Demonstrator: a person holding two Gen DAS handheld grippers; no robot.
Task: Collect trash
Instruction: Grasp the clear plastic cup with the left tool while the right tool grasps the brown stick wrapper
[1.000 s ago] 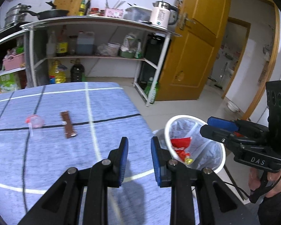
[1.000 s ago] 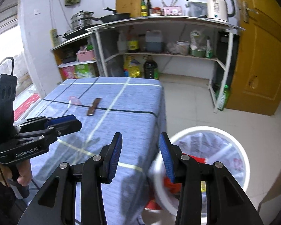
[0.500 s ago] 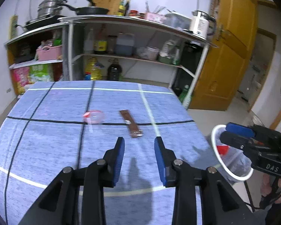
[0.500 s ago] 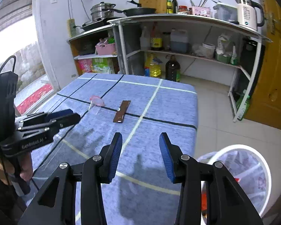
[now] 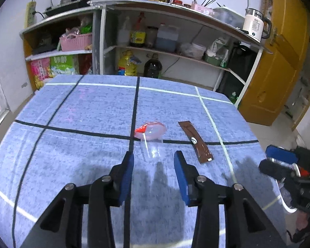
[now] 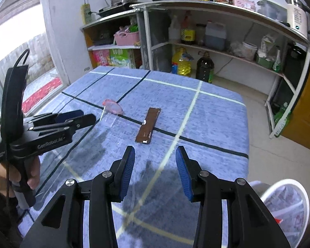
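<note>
Blue cloth with black and white lines covers the table (image 5: 76,111) in front of you, and two pieces of trash lie on it. A clear lollipop wrapper (image 5: 152,133) with a pink and red top and a white stick rests on the crossing of two black lines, straight ahead of your left tool (image 5: 154,162). Just to its right, apart from it, a long brown wrapper (image 5: 195,141) lies flat across the same black line.

Your left tool's jaws are opening, with nothing between the blue pads; only the cloth shows in the gap. Your right tool (image 6: 155,162) hangs above the near part of the table with its jaws parted and empty, the brown wrapper (image 6: 148,125) a little ahead of it and the lollipop wrapper (image 6: 111,108) farther left. Each tool shows in the other's view.

A white-rimmed bin (image 6: 287,204) lined with a clear bag stands on the floor beside the table's right edge, with something red inside it.
</note>
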